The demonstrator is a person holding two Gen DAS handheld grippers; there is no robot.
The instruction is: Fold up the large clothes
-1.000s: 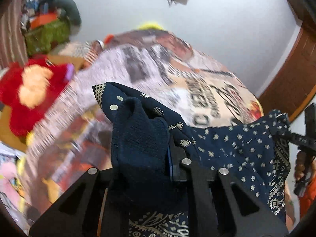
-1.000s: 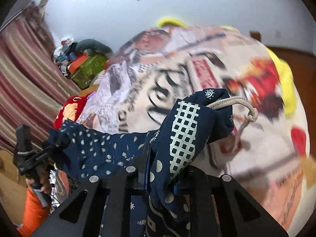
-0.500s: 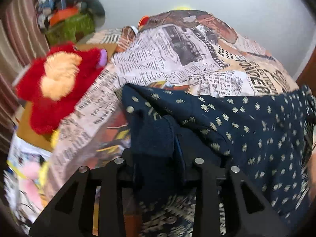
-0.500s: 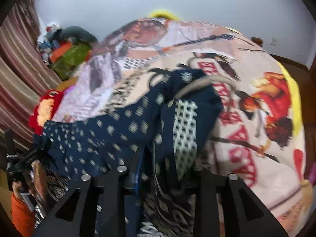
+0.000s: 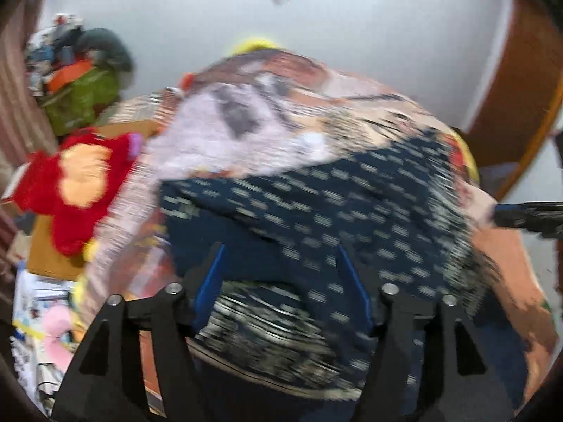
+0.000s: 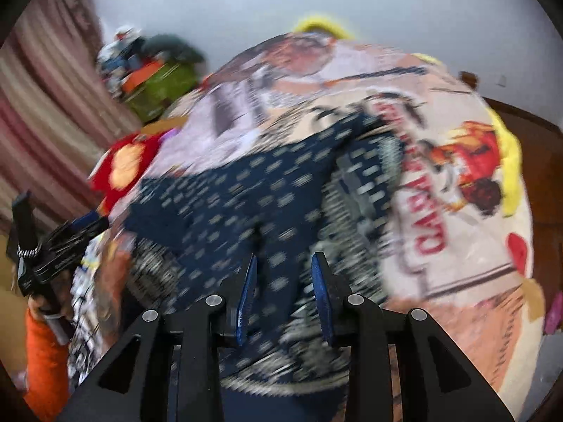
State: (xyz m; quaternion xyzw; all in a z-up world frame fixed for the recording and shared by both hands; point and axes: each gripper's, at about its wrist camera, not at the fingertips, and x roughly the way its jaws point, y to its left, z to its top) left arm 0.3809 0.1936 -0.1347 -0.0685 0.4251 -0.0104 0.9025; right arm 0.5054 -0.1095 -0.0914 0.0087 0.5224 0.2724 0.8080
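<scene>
Navy cloth with little pale dashes, that's the garment [image 5: 316,211] I'm folding, and it's spread over the printed bedspread [image 5: 246,140], filling the middle and lower part of both wrist views. Everything's smeared with motion blur, so fine detail is a no-go.

My left gripper [image 5: 278,281] has just been opening: its blue pads stand well apart at the bottom centre of the left view. The fabric lies between and under them, but neither pad presses on it, so nothing's held. My right gripper [image 6: 283,292] has just been opening too, though its gap is much narrower. A bit of patterned cloth sits between those pads, and I don't see them pinching it.

In the right view the left gripper [image 6: 88,227] shows at the left edge, level with the garment's left end, with an orange sleeve [image 6: 42,358] below it. In the left view the right gripper's black tip [image 5: 527,216] pokes in at the right edge, beside the garment's patterned border.

Off the bed, a red plush toy [image 5: 81,190] sits at the left, and a green bag [image 5: 81,98] is in the upper left against the white wall [image 5: 352,35].
</scene>
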